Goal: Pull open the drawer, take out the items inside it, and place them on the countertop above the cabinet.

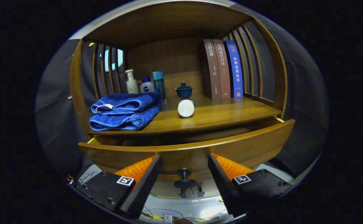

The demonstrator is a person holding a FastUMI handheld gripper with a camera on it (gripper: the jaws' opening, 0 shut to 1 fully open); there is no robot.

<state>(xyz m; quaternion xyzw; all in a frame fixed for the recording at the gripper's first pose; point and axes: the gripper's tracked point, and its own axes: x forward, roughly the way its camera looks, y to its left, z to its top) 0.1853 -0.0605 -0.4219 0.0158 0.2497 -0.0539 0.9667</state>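
The curved-front brown wooden drawer [187, 149] stood pulled out below the polished wooden countertop [219, 116], so the opening looked done. Its inside was hidden behind the front panel, so whether anything remained in it could not be told. The gripper [184, 163] was released, fingers spread to either side of the dark mushroom-shaped knob [184, 179] and clear of it. A smooth white cylinder [186, 108] lay on its side on the countertop at twelve o'clock from the knob. At ten o'clock sat a folded blue terry towel [124, 110], soft and ribbed.
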